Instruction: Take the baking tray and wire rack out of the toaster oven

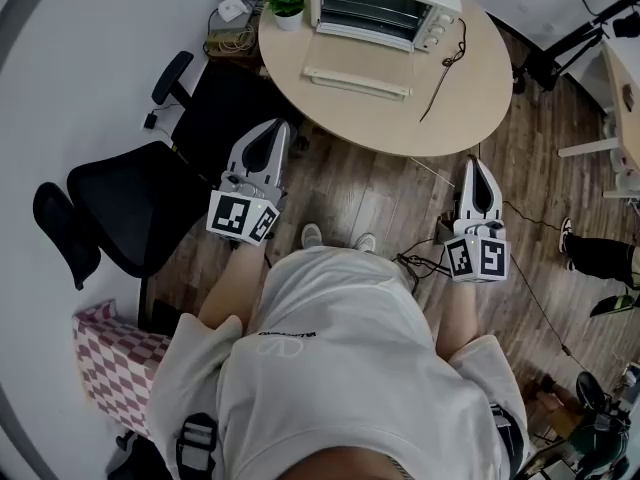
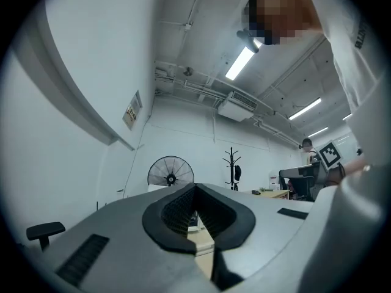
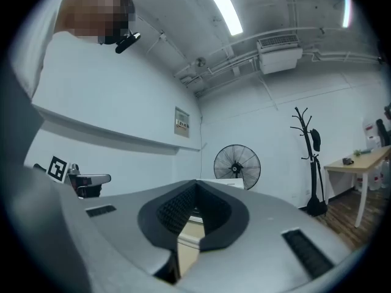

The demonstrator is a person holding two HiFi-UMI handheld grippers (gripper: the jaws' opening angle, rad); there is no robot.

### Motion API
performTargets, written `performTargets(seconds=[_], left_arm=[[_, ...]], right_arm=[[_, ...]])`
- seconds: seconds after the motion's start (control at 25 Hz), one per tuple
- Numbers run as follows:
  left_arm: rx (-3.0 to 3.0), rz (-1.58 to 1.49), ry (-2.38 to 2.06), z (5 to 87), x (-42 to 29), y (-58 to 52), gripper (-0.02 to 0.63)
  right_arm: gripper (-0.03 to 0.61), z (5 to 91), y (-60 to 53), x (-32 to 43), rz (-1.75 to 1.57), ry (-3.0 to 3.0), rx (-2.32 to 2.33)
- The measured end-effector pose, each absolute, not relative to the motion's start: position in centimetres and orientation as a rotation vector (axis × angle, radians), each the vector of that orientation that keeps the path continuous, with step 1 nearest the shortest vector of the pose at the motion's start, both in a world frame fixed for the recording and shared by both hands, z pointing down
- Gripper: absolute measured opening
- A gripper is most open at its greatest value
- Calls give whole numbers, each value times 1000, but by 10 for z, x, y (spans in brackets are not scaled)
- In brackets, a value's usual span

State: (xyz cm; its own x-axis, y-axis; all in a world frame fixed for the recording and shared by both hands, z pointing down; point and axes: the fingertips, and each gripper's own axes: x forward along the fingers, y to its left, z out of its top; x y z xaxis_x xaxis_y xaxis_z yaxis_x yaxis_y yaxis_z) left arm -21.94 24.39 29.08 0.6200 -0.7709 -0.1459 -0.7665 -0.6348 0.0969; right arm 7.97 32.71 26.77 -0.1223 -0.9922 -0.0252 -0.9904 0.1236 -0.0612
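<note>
Both left gripper (image 1: 277, 129) and right gripper (image 1: 478, 162), fingers together, hover short of the table (image 1: 400, 120) edge.

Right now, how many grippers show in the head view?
2. The grey left gripper sits off the near-left edge of the round wooden table, the grey right gripper off its near-right edge. Both are shut and empty. None look hidden.

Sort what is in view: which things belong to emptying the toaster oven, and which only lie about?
For the job:
toaster oven, its open door, left gripper, right gripper.

Lying about:
potted plant, cord, office chair.
</note>
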Motion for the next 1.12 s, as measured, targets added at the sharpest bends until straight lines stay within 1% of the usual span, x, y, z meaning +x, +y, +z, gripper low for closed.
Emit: performTargets(seconds=[0.32,0.56,1.12], left_arm=[[2821,-263,-1140,314,-227,251,1],[2806,-266,-1048,328,-225,253,1],[2805,-242,-1067,330,-195,221,0]], right_arm=[[-5,280,313,38,-109,2300,-2066],[-5,294,310,24,-204,2292,-2080],[-5,313,273,43,-266,2332,-2015]])
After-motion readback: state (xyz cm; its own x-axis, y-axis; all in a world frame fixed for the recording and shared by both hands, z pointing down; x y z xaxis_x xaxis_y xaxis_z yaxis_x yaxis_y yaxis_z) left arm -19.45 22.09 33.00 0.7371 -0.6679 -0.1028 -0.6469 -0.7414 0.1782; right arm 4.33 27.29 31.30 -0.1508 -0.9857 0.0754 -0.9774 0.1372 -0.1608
